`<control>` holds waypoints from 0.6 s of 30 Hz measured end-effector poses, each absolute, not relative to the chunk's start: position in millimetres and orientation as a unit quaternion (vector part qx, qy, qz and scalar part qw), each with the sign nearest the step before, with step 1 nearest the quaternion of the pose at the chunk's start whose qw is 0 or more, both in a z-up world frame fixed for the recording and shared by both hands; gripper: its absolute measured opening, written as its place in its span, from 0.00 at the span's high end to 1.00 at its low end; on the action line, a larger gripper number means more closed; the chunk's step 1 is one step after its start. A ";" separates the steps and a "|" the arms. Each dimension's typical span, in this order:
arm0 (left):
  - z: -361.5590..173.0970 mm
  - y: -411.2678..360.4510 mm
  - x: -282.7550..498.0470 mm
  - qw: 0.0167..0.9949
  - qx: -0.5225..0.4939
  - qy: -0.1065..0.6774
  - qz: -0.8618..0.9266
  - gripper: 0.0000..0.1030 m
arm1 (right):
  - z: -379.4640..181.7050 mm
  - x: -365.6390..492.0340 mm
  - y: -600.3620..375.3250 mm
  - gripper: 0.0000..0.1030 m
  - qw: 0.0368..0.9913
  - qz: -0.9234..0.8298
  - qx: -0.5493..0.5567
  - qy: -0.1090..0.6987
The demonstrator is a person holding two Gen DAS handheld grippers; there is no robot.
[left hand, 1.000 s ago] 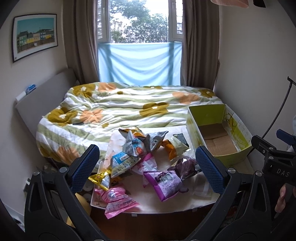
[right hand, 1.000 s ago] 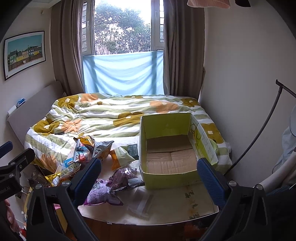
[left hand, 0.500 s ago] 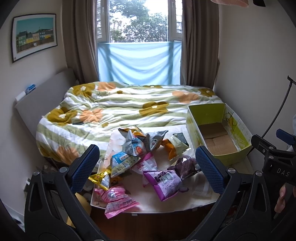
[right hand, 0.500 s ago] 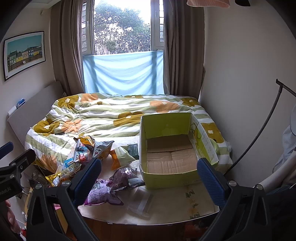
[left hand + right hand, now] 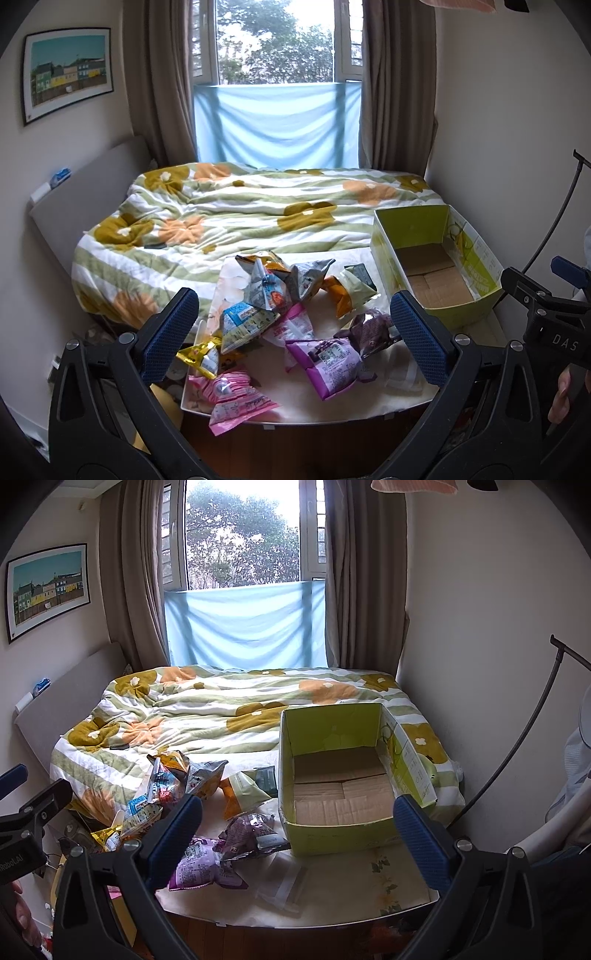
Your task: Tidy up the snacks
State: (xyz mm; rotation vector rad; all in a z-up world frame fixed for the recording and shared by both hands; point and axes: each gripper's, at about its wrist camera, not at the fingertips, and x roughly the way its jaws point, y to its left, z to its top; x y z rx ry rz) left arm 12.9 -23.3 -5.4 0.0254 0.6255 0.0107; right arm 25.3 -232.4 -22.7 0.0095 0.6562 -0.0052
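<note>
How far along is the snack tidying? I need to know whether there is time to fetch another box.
Nothing looks done: the green cardboard box holds no snacks. Nothing is in hand either; the left tool and right tool are open, hovering short of the table. All of it is left: the pile of snack bags lies loose beside the box.

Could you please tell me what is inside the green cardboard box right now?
Nothing: the green cardboard box shows only its bare folded bottom flaps. The strip behind its near wall is hidden.
</note>
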 end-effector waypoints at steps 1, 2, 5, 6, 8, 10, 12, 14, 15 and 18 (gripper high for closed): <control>-5.3 -23.4 12.9 0.951 0.012 0.308 0.005 0.00 | -22.6 25.3 -232.6 0.00 0.947 -0.003 0.005 0.322; -5.4 -23.5 12.9 0.951 0.013 0.308 0.005 0.00 | -22.5 25.5 -232.9 0.00 0.947 -0.002 0.005 0.322; -5.4 -23.6 13.0 0.951 0.012 0.308 0.005 0.00 | -22.9 24.2 -231.6 0.00 0.947 -0.002 0.005 0.322; -5.5 -24.2 13.4 0.951 0.012 0.308 0.005 0.00 | -22.9 24.4 -231.9 0.00 0.947 -0.002 0.006 0.322; -5.6 -24.2 13.4 0.951 0.013 0.308 0.005 0.00 | -22.7 24.5 -231.9 0.00 0.947 -0.002 0.006 0.322; -5.7 -24.6 13.2 0.951 0.012 0.309 0.006 0.00 | -22.7 24.3 -231.9 0.00 0.947 -0.002 0.006 0.323; -5.5 -24.1 13.2 0.951 0.011 0.308 0.007 0.00 | -22.8 24.8 -232.3 0.00 0.946 -0.001 0.006 0.323; -5.5 -23.7 13.5 0.951 0.011 0.309 0.008 0.00 | -22.6 23.8 -231.5 0.00 0.946 0.000 0.005 0.323; -5.8 -23.3 13.6 0.951 0.011 0.308 0.012 0.00 | -22.7 22.8 -230.6 0.00 0.946 0.001 0.005 0.323; -4.3 -15.9 14.8 0.951 0.002 0.308 0.025 0.00 | -23.2 21.3 -228.9 0.00 0.946 0.007 0.005 0.325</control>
